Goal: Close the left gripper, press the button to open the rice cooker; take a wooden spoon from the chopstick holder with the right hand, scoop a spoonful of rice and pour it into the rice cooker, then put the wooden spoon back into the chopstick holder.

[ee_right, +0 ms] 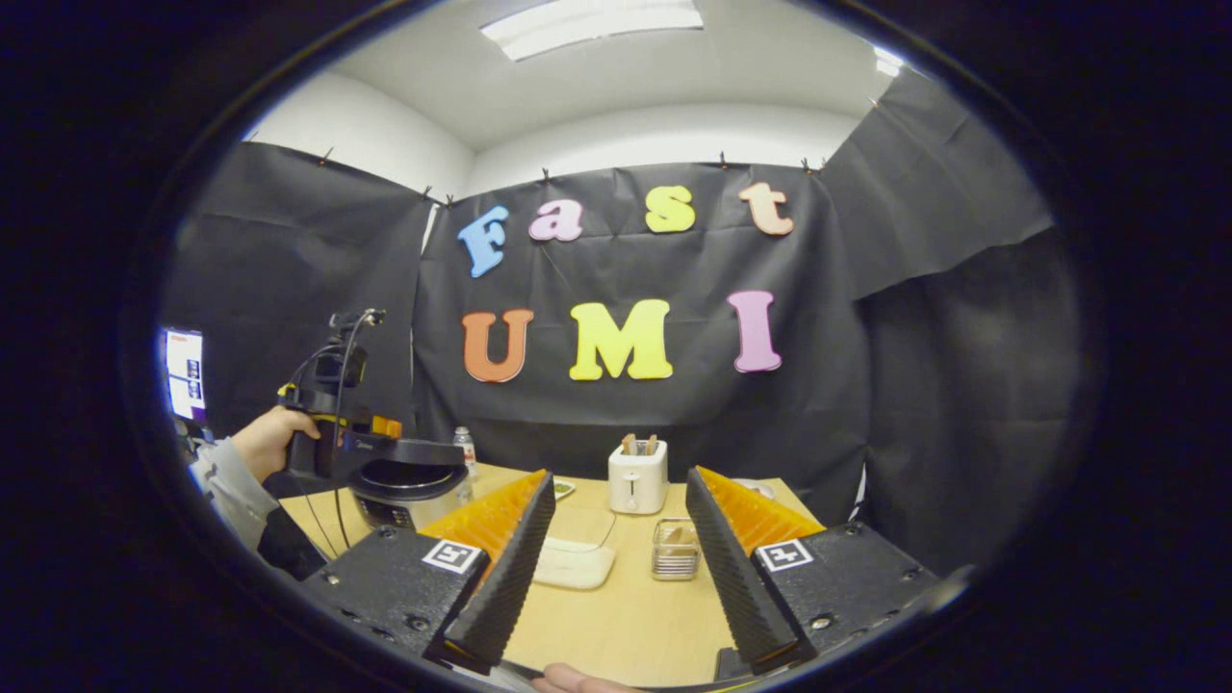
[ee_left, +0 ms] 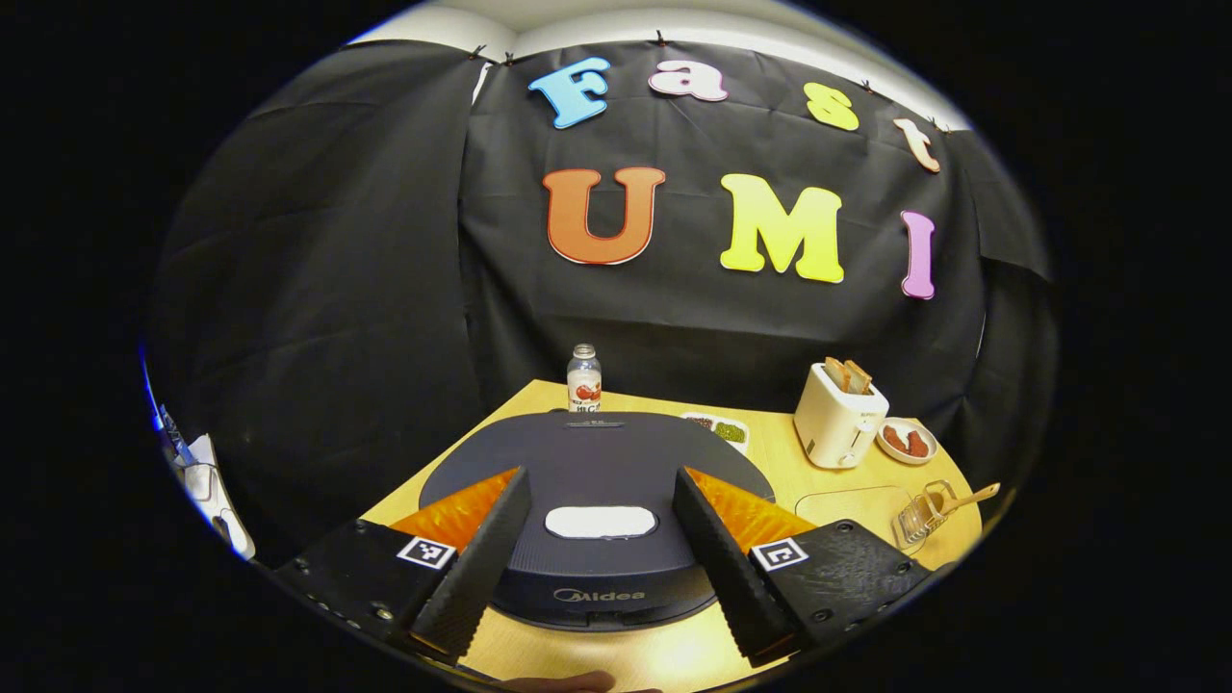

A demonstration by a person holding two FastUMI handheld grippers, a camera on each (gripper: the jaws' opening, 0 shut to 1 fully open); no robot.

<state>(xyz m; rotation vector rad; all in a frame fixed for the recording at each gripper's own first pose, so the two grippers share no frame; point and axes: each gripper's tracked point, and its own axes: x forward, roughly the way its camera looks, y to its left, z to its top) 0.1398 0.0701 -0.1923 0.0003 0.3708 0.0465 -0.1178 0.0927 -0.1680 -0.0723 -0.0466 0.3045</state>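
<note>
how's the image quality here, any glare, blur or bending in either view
Left gripper view: sharp, evenly lit; fisheye curves the table edge, and the rice cooker lid shows only a soft sheen. Right gripper view: the ceiling light is blown out; the toaster stays crisp.

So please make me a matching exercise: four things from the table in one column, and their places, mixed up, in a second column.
Things:
1. dark round rice cooker
2. white toaster with bread slices
3. clear plastic bottle with white cap
4. light wooden spoon

Places:
A. standing in the clear chopstick holder
B. behind the cooker, at the table's far edge
C. right under the left gripper, jaws open
D. beside a small white plate of red food

Pairs: 1-C, 2-D, 3-B, 4-A
</note>
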